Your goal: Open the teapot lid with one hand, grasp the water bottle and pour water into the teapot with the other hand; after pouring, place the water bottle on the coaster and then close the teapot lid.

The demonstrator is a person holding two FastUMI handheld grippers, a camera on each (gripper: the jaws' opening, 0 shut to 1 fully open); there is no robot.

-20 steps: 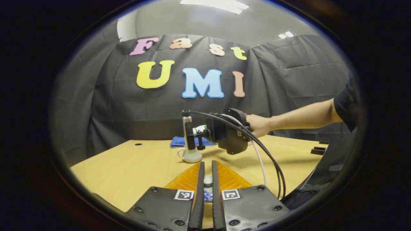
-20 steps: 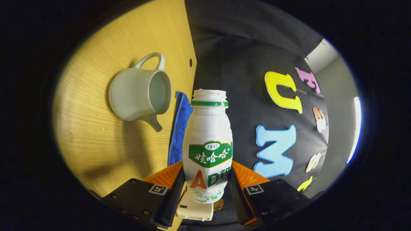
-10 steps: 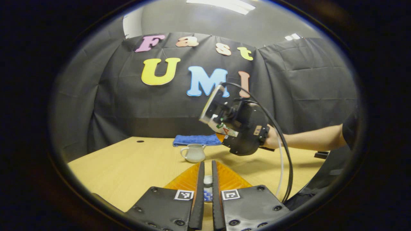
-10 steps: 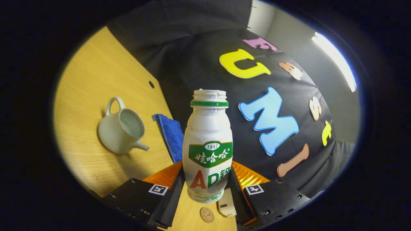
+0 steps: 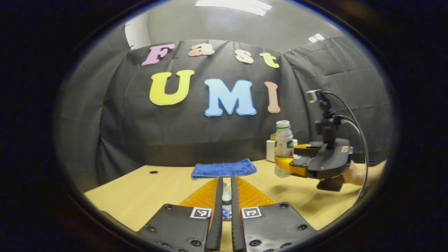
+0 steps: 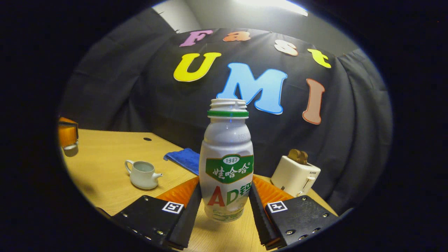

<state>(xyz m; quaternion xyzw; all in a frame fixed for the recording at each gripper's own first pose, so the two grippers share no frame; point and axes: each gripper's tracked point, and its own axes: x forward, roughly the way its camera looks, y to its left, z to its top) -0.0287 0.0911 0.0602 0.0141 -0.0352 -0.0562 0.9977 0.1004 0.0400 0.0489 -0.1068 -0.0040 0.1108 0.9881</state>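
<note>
Two tongs work over a pale wooden worktop (image 6: pixel 105 164) hemmed in by black cloth walls under a ceiling light. The right tongs (image 6: pixel 225 210) clamp the uncapped water bottle (image 6: pixel 226 164) upright just above the wood, with the lidless teapot (image 6: pixel 142 174) standing to their left, a folded blue cloth (image 6: pixel 183 158) behind it and a white toaster (image 6: pixel 295 175) by the wall. The left tongs (image 5: pixel 224 199) are nearly closed on a small white piece, seemingly the teapot lid (image 5: pixel 226 190), held low above the worktop.
</note>
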